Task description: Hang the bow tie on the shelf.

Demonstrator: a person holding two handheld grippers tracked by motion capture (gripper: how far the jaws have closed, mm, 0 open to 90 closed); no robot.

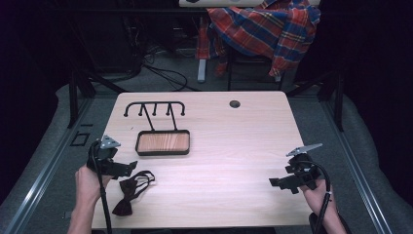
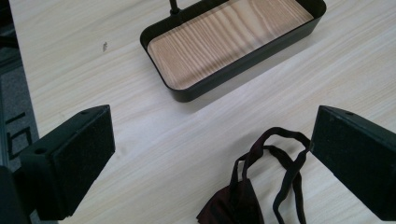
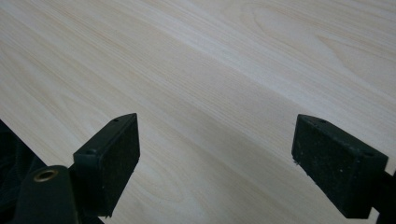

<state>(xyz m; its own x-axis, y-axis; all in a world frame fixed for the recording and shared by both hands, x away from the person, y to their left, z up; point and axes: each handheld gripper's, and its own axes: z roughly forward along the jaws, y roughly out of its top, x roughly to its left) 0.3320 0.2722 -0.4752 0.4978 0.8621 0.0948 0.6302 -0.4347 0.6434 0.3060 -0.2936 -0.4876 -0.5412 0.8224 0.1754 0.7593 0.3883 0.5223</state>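
High view: left gripper [image 1: 130, 168] at the near left of the table [image 1: 234, 146], fingers parted, holding nothing; a dark bow tie [image 1: 131, 192] with looped strap lies just beside and below the fingertips, its colour hard to read at this range. A black tray with wooden floor [image 1: 162, 143] sits beyond the fingers, bearing a hooked rack [image 1: 155, 109]. Right gripper [image 1: 277, 183] at the near right, fingers parted, empty, well apart from the bow tie.

Left gripper view: fingers [image 2: 81, 158] wide open; bow tie [image 2: 261, 186] between them, nearer the right finger, untouched, its body cut off at the bottom edge. Tray [image 2: 243, 65] ahead, far end cropped.

Right gripper view: fingers [image 3: 114, 158] wide open over bare table [image 3: 224, 70].
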